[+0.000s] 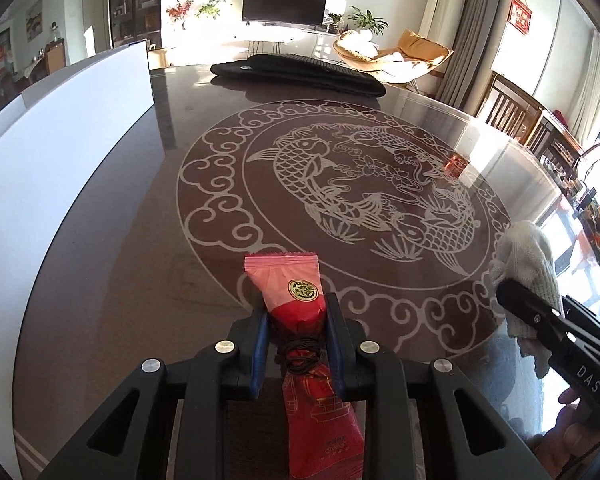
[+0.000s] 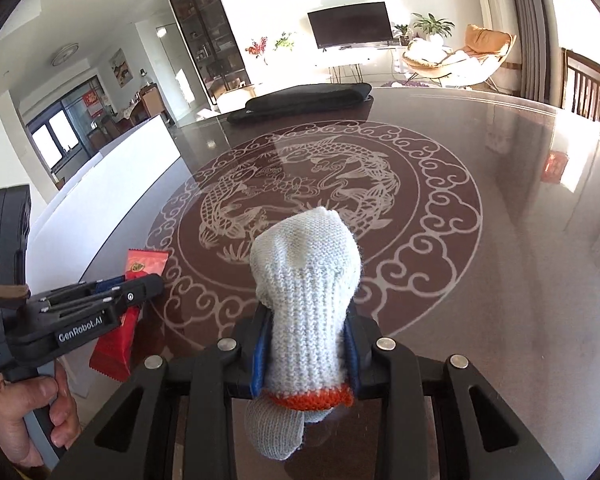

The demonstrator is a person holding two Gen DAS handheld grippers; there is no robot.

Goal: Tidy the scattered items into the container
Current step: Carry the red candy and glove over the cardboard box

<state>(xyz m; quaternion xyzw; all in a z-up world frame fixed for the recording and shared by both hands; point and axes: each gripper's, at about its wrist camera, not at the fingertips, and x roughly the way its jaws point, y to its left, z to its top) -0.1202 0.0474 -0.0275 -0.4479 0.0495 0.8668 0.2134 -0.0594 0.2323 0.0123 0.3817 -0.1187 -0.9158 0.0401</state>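
Note:
My left gripper (image 1: 296, 320) is shut on a red snack packet (image 1: 300, 304) with a gold round seal and a dark band around its middle, held above the dark table (image 1: 140, 260). The same packet (image 2: 134, 280) shows at the left of the right wrist view, inside the left gripper (image 2: 140, 284). My right gripper (image 2: 308, 328) is shut on a white knitted glove (image 2: 306, 300) with an orange cuff, its fingers hanging below the jaws. In the left wrist view the glove (image 1: 528, 264) and the right gripper (image 1: 512, 292) sit at the far right. The white container (image 1: 60, 160) stands along the table's left side.
The glossy table carries a white fish-and-cloud medallion (image 1: 340, 200). A black flat cushion-like item (image 1: 296, 74) lies at the far edge. A hand (image 2: 28, 412) grips the left handle. Wooden chairs (image 2: 588, 84) stand at the right, with a living room behind.

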